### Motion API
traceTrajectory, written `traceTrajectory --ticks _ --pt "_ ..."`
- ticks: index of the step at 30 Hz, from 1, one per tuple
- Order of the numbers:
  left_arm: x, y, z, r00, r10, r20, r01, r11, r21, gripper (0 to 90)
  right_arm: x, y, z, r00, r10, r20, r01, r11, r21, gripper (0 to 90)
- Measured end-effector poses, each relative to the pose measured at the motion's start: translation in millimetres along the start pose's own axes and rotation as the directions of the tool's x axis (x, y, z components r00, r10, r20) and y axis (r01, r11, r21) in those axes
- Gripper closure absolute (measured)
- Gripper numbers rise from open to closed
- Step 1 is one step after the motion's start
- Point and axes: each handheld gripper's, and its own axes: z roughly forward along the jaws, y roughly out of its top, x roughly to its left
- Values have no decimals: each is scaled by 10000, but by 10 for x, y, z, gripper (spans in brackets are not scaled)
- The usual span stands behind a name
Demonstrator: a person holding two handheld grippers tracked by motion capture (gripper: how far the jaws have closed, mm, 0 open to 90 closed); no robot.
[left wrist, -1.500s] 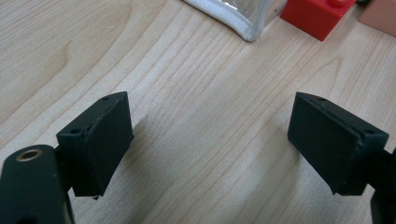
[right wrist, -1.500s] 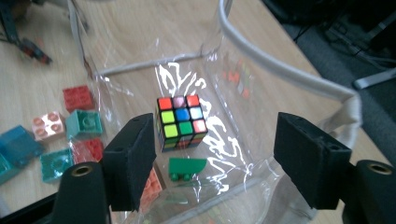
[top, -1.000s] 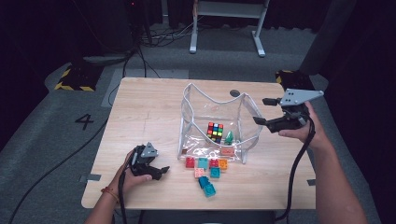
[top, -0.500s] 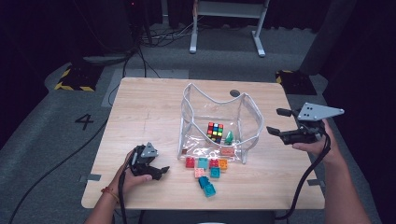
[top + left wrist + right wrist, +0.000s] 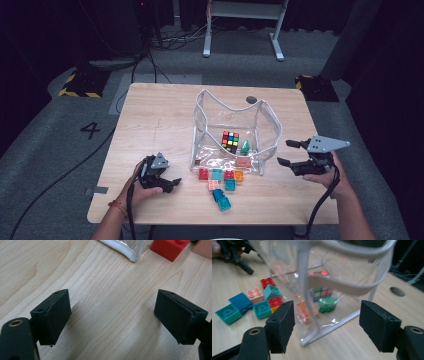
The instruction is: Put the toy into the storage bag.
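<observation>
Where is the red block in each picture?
High view: the red block lies on the table, at the left end of the blocks, just in front of the clear bag.
Left gripper view: red block at the top edge, right of the bag's white corner.
Right gripper view: red block at the left, beside the bag's near-left edge.
Shared landmark: the bag's white-edged corner.
</observation>
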Motion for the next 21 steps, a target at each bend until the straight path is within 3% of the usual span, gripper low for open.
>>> traceTrajectory --ticks 5,12,15,17,21 --pt "0 0 0 10000 3 4 -3 10000 4 142 92 -292 132 9992 267 -301 -256 9990 377 295" --pt "1 0 0 10000 9 -8 -9 10000 -8 142 241 -518 321 9952 458 -868 -361 9932 1103 337" --pt "1 0 -3 10000 47 -44 -47 10000 -19 143 338 -589 420 9909 415 -1284 -238 9903 1368 354" --pt "-1 -1 -3 10000 36 -29 -36 10000 -15 143 405 -628 489 9884 156 -1509 88 9871 1599 360" --pt "-1 -1 -2 10000 33 -28 -33 10000 -17 142 496 -637 637 9826 -26 -1859 297 9893 1430 375"
